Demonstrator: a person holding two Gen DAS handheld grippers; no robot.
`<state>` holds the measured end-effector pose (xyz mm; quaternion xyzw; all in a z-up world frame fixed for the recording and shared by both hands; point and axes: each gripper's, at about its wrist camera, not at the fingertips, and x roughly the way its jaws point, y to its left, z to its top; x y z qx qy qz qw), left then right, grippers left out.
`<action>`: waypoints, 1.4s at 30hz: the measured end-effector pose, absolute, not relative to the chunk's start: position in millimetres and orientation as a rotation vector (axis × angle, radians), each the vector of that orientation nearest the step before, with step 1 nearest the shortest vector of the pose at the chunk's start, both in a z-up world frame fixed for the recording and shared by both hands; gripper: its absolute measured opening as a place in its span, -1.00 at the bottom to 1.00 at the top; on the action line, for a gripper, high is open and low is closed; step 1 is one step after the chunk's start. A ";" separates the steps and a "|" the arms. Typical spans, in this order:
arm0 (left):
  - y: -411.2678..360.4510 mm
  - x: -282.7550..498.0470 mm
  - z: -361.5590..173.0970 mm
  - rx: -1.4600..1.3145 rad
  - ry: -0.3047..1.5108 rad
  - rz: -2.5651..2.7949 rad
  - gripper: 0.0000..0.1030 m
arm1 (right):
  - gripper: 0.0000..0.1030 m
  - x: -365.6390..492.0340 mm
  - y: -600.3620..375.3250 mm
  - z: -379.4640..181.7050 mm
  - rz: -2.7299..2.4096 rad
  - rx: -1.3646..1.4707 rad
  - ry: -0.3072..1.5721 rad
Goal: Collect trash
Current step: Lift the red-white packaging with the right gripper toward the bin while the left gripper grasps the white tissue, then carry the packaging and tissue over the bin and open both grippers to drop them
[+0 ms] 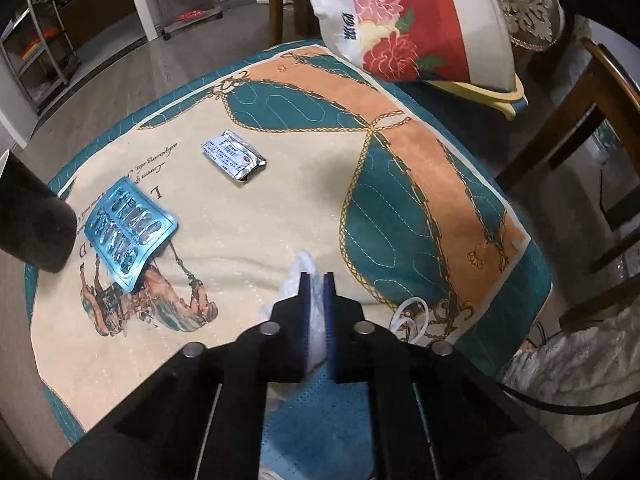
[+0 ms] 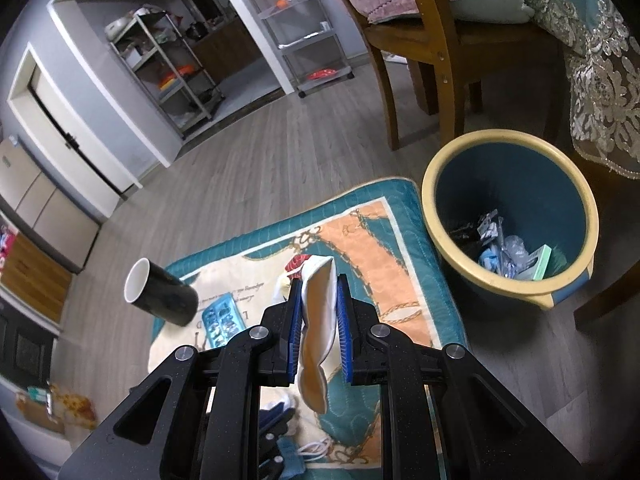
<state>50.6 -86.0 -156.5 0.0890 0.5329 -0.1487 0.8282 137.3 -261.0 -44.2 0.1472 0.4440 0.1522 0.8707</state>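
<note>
My left gripper (image 1: pixel 317 276) is shut on a crumpled white plastic wrapper (image 1: pixel 298 280), low over the patterned mat (image 1: pixel 248 216). A blue face mask (image 1: pixel 316 412) lies under it. A blue blister pack (image 1: pixel 128 232) and a silver sachet (image 1: pixel 234 156) lie on the mat. My right gripper (image 2: pixel 319 280) is shut on a flowered paper bag (image 2: pixel 318 320), which also shows in the left wrist view (image 1: pixel 404 16); I hold it above the mat (image 2: pixel 400 240), left of the blue bin (image 2: pixel 508 216).
The bin holds several pieces of trash. A black mug (image 2: pixel 160 292) lies on its side at the mat's left edge; it also shows in the left wrist view (image 1: pixel 32 220). Wooden chairs (image 2: pixel 416 40) and a lace-draped table (image 2: pixel 592 60) stand behind the bin.
</note>
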 end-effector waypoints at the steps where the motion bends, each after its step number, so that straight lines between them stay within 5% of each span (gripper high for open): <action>1: -86.5 50.6 -156.1 0.191 1.127 -0.318 -0.95 | -0.66 137.4 -261.8 -43.3 0.317 0.310 0.926; 23: -88.9 93.3 -4.5 -0.022 0.780 -0.380 -0.98 | -0.66 153.4 -371.5 26.2 0.178 0.317 0.713; 30: -123.4 126.2 -30.2 0.048 0.871 -0.396 -0.97 | -0.66 165.5 -432.7 2.1 0.087 0.336 0.745; 36: -128.1 146.7 -104.5 0.101 1.015 -0.314 -0.48 | -0.66 172.6 -451.2 -16.2 0.090 0.437 0.785; 39: -124.6 148.5 -133.3 0.144 1.063 -0.274 0.07 | -0.66 177.4 -446.2 -17.2 0.107 0.436 0.792; 42: -121.9 150.9 -154.6 0.178 1.112 -0.250 0.15 | -0.66 179.7 -439.7 -16.1 0.120 0.429 0.793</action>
